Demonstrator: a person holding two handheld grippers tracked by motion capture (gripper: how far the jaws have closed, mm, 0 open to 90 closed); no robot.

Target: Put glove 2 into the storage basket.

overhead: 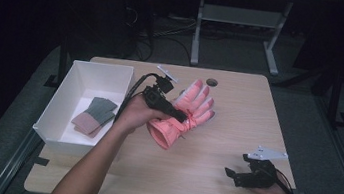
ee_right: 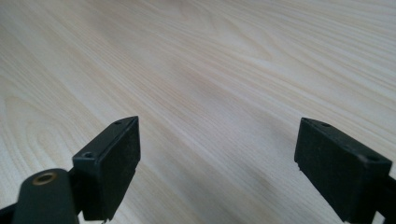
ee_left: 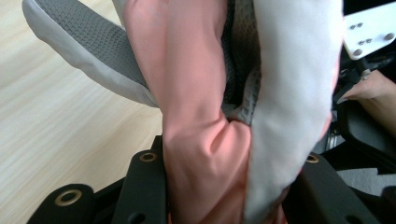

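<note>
A salmon-pink glove point(overhead: 200, 101) with pale fingertips hangs over the middle of the wooden table, fingers pointing away from me. My left gripper point(overhead: 184, 114) is shut on it near the wrist, with the cuff drooping below. In the left gripper view the bunched pink and grey fabric of the glove point(ee_left: 196, 93) is pinched between the two black jaws of the left gripper point(ee_left: 231, 186), and the grey textured palm side shows behind. My right gripper point(overhead: 234, 175) rests low at the table's front right, jaws wide apart over bare wood with nothing between them point(ee_right: 217, 158).
A white open box point(overhead: 64, 113) stands at the table's left edge with a grey and brown glove point(overhead: 94, 115) lying in it. A round hole point(overhead: 212, 82) sits near the table's far edge. Light wood point(overhead: 209, 182) lies between the two hands.
</note>
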